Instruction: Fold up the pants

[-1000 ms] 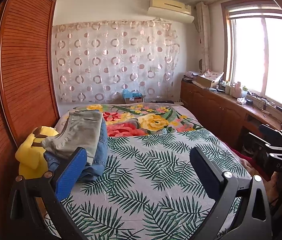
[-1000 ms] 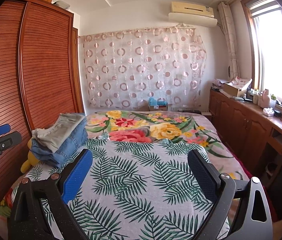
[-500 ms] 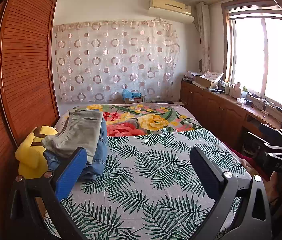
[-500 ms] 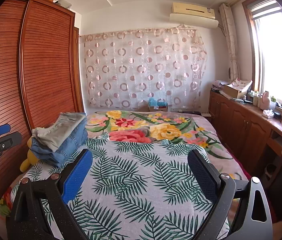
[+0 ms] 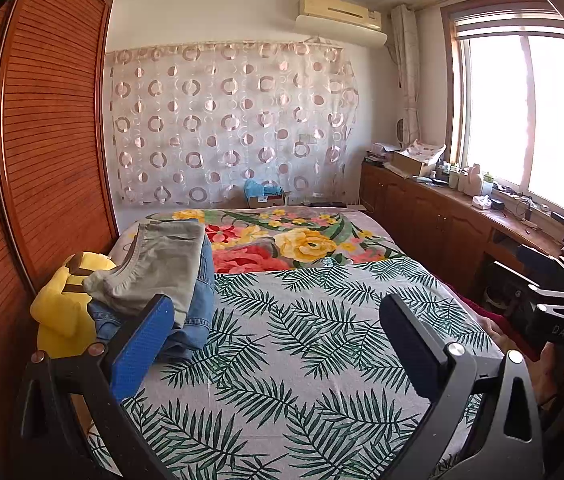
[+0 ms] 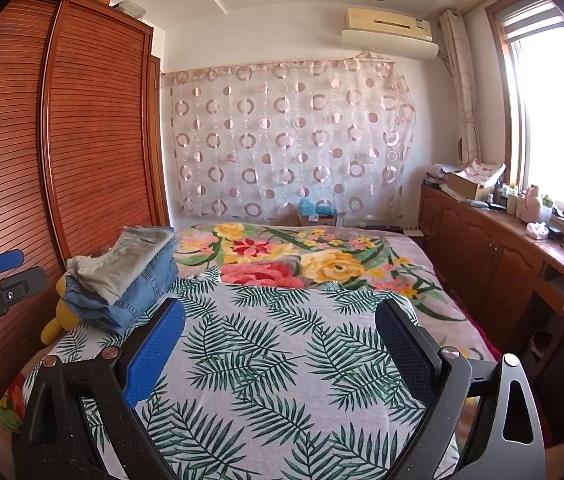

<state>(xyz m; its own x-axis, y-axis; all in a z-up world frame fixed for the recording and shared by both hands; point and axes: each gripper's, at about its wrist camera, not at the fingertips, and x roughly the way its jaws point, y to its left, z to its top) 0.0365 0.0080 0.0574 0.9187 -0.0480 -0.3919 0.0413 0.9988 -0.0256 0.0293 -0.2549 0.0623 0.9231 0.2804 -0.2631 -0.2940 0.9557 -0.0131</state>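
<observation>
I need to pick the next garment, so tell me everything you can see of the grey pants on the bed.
The grey pants are folded into a flat, slightly rumpled bundle, in a soft-looking pale grey-beige cloth with a darker band along one edge. They lie on top of folded blue jeans, at the left side of the bed beside a yellow plush toy. Neither gripper touches them.

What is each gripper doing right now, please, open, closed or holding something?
Left gripper: open, holding nothing, above the leaf-print bedspread.
Right gripper: open, holding nothing; the folded pants lie untouched.
</observation>
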